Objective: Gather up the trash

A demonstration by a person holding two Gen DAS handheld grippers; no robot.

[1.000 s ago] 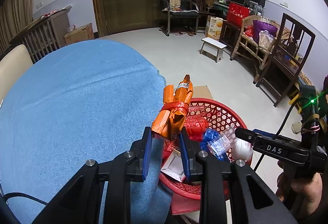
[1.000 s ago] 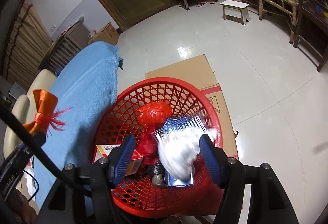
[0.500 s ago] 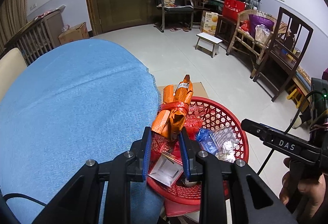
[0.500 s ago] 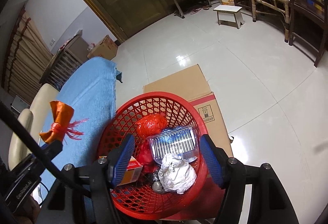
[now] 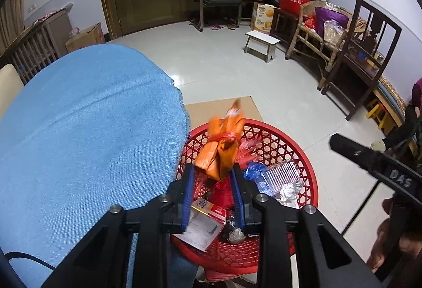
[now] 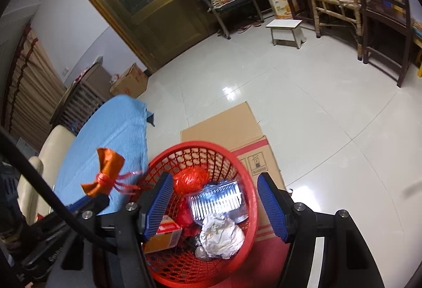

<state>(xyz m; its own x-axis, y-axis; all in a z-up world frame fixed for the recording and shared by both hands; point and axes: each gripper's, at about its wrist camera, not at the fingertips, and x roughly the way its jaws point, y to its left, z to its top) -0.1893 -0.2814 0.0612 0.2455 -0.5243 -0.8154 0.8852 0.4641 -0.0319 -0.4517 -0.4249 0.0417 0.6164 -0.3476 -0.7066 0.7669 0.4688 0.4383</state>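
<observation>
My left tool [image 5: 213, 177] pinches the orange wrapper [image 5: 220, 153] over the red basket [image 5: 303, 164], beside the blue desk [image 5: 79, 130]. Right tool [image 6: 215, 205] half open, empty; its view shows foil [image 6: 221, 238], hidden from the left.

Pale tiled floor [image 6: 303, 108], glossy, lamp glare ahead of right gripper. Flattened cardboard [image 6: 226, 127] lies on floor, ahead of and under red basket [image 6: 245, 182]. Basket sits on cardboard, directly below both grippers. Table with blue cloth [image 5: 79, 130] left of left gripper; cloth edge just beside basket rim. White stool [image 5: 261, 44] stands far ahead.
</observation>
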